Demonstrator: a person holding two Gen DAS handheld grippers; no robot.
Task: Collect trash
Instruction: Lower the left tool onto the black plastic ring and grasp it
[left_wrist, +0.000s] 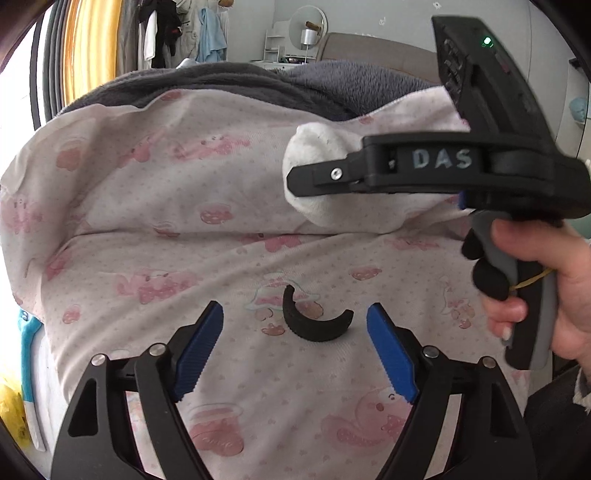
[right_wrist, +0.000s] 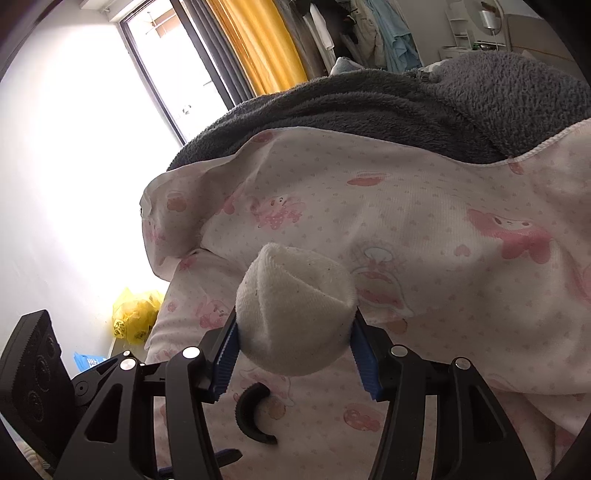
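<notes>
closest to me, my left gripper (left_wrist: 295, 354) stands with its jaws apart, nothing between the blue pads (left_wrist: 201, 350). just beyond their tips a black curved piece (left_wrist: 314, 321) (a broken ring, by the look of it) lies on the pink-printed sheet (left_wrist: 147, 206), touching neither pad. my right gripper (right_wrist: 293, 350) is clamped on a white balled-up sock (right_wrist: 295, 310), both pads pressing its sides, and it hangs above the sheet, with the curved piece below it in the right wrist view. a hand (left_wrist: 546, 295) grips that tool's handle. further back a grey fleece blanket (right_wrist: 369, 107) lies over the sheet's far edge. a yellow bag (right_wrist: 135, 314) sits on the floor beside the bed. orange curtains (right_wrist: 258, 40) hang by the window.
</notes>
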